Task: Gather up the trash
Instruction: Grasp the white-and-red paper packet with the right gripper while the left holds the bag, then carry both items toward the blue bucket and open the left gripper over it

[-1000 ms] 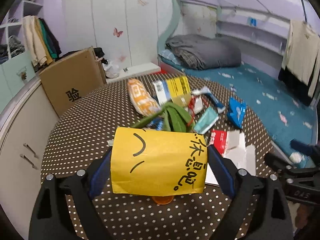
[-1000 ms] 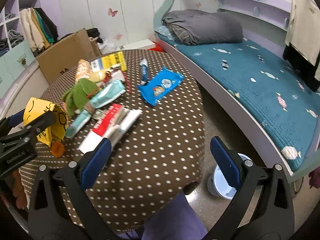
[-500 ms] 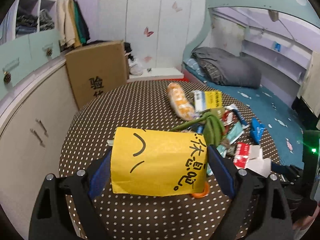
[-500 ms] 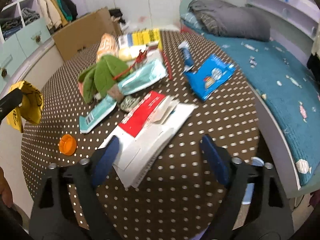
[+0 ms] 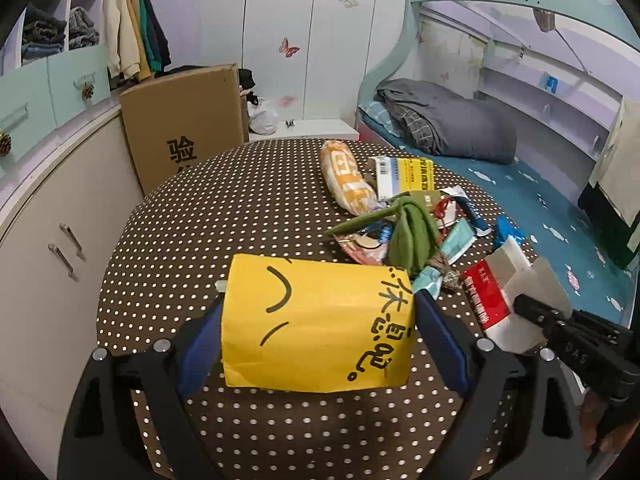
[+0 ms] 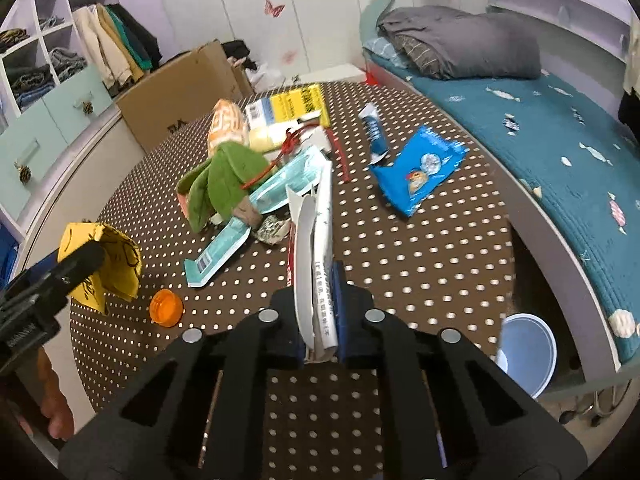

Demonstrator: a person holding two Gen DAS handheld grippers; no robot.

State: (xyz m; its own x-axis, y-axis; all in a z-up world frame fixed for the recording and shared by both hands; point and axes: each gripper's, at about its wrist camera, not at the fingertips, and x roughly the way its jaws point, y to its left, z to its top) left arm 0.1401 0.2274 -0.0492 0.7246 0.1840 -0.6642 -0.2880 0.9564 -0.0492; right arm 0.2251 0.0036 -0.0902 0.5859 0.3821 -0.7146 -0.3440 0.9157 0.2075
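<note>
Yellow paper bag [image 5: 318, 326] sits clamped between the left gripper [image 5: 318, 332] jaws above the polka-dot worktop [image 5: 224, 216]. The right gripper [image 6: 320, 320] has its jaws closed on a flattened red-and-white carton [image 6: 316, 248]; an orange cap [image 6: 167, 307] lies near the bag.
</note>
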